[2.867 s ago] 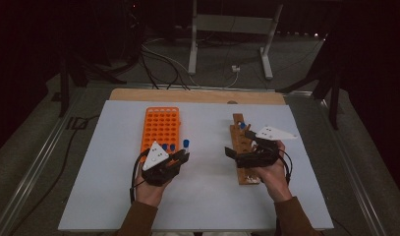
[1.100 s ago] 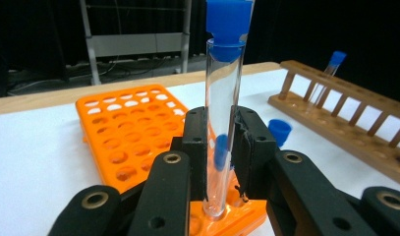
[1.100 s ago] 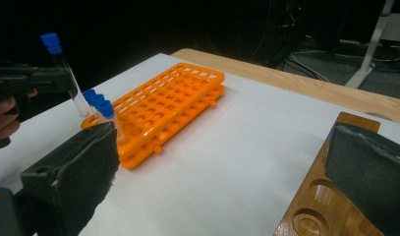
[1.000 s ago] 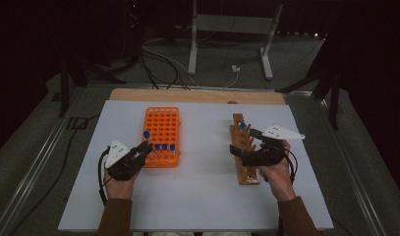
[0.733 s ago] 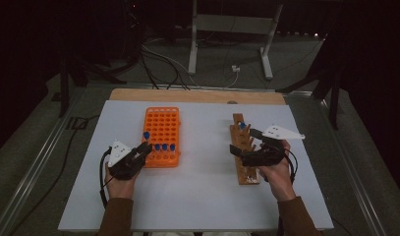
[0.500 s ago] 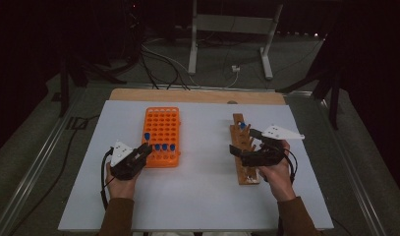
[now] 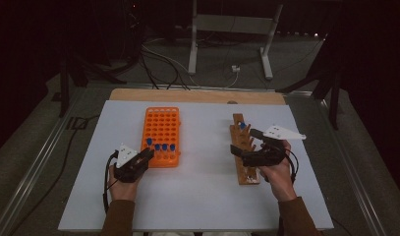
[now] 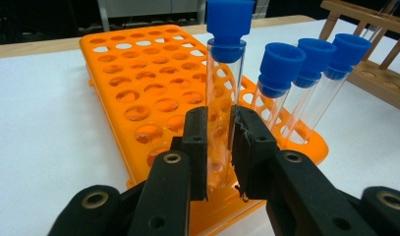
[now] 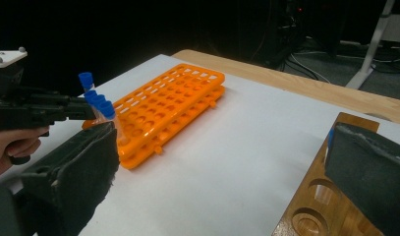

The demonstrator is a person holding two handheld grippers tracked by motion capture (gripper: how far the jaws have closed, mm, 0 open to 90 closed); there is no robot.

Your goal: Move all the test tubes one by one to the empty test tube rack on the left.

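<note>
An orange tube rack [image 7: 162, 129] lies left of centre on the white table, and a wooden rack [image 7: 247, 174] lies to its right. My left gripper [image 8: 219, 142] is shut on a clear test tube with a blue cap [image 8: 223, 83], which stands upright in the rack's near-left corner hole [image 7: 148, 142]. Three more blue-capped tubes [image 8: 296, 64] stand in the same near row beside it. My right gripper [image 7: 245, 142] hovers over the wooden rack, open wide, with nothing between its fingers [image 9: 74, 172]. One blue-capped tube [image 7: 242, 125] sits near the wooden rack's far end.
The white table top [image 7: 202, 196] has free room between the two racks and in front of them. A wooden strip [image 7: 197, 96] borders the far edge. Beyond it are cables and a metal stand [image 7: 227, 44] on the dark floor.
Since the oldest frame my left gripper has moved from the orange rack's near-right corner to its near-left corner. Over the last second both hands hardly move.
</note>
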